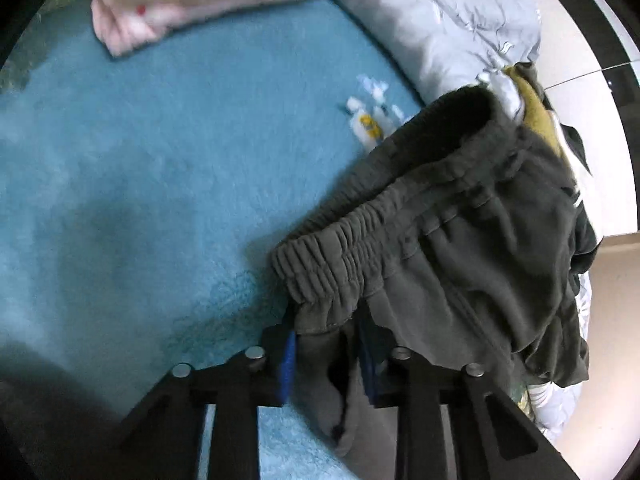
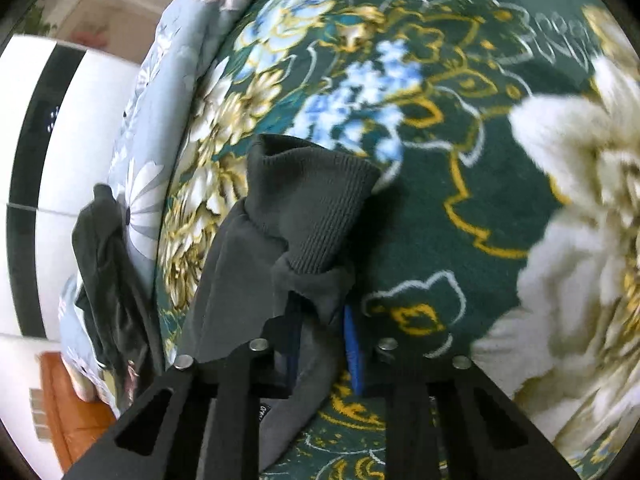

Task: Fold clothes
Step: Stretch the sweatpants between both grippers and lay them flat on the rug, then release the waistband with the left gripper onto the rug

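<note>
While the dark green trousers (image 1: 460, 240) hang unfolded above the teal blanket (image 1: 140, 200), the left tool (image 1: 328, 344) clamps their elastic waistband (image 1: 340, 240) and the right tool (image 2: 318, 320) clamps a ribbed cuff (image 2: 312, 208); folding has barely begun.

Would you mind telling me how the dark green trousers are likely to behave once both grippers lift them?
The dark green trousers will probably sag between grips, as the cloth already drapes in folds. The elastic waistband may stretch. The ribbed cuff looks thick, so slipping seems unlikely.
</note>
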Available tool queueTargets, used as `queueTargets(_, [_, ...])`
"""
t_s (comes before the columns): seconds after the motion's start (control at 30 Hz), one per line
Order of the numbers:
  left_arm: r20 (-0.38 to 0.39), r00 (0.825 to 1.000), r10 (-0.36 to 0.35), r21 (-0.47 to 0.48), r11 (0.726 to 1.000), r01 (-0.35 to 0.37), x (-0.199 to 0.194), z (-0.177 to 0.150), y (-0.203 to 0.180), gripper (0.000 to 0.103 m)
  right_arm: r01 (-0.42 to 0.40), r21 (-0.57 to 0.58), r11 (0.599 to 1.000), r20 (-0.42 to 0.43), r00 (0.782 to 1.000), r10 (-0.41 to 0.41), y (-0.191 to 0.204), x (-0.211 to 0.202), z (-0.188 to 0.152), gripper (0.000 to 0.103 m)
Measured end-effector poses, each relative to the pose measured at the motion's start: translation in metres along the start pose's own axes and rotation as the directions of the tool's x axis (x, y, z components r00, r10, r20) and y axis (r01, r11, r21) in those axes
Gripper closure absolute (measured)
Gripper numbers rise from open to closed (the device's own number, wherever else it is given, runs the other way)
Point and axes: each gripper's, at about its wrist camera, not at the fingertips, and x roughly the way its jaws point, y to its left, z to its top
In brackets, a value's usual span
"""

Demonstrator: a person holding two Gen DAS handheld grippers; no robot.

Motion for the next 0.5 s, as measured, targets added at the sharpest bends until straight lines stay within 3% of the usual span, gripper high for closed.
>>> queueTargets(0.17, [0.092,0.994,0.067,0.057,0.996,-0.072,-0.046,-0.018,-0.009,0.082,0.031,-0.097,0.995,0.031,0.999,-0.028,0.010,-0.020,-0.007,0.097])
queueTargets(0.3, [0.141,0.981,0.135,0.114,0.982,-0.151,-0.071,-0.038,-0.004,0.082,0.044,-0.103,0.994,0.049,0.998,-0.039,-0.009,-0.040,-0.018,0.098])
queueTargets(0.4, [0.121,0.977,0.175,0.154,0.969,-0.193,-0.075,-0.048,-0.005,0.082,0.056,-0.093,0.994,0.050,0.997,-0.051,-0.027,-0.051,-0.024,0.098])
queueTargets(0.5, [0.118,0.979,0.165,0.194,0.963,-0.185,-0.074,-0.051,-0.007,0.082,0.043,-0.074,0.996,0.037,0.998,-0.041,-0.039,-0.052,-0.025,0.098])
